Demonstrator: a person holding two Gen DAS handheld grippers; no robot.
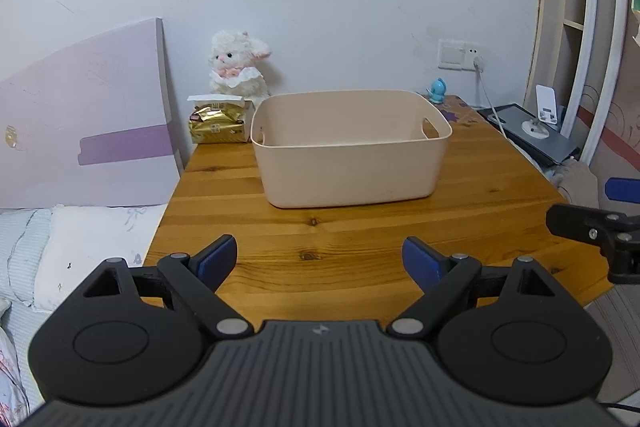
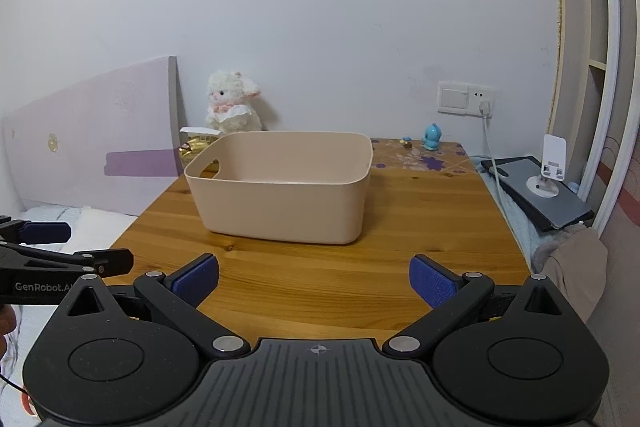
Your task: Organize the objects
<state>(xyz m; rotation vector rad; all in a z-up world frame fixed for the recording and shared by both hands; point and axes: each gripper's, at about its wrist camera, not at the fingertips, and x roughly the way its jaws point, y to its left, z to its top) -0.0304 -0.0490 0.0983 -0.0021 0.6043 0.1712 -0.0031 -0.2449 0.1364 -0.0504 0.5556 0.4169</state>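
A beige plastic bin (image 1: 352, 151) with cut-out handles stands on the wooden table (image 1: 360, 251), seen also in the right wrist view (image 2: 280, 187). A white plush lamb (image 1: 238, 69) sits against the wall on a gold tissue pack (image 1: 218, 125); the lamb also shows in the right wrist view (image 2: 232, 103). A small blue figurine (image 1: 437, 91) stands at the table's back right, and shows in the right wrist view (image 2: 432, 137). My left gripper (image 1: 320, 259) is open and empty over the table's near edge. My right gripper (image 2: 314, 279) is open and empty beside it.
A lilac headboard panel (image 1: 88, 119) and a bed with a white pillow (image 1: 84, 247) lie left of the table. A wall socket with a plugged cable (image 1: 474, 61) is at the back right. A dark tablet with a white stand (image 2: 540, 187) lies right of the table.
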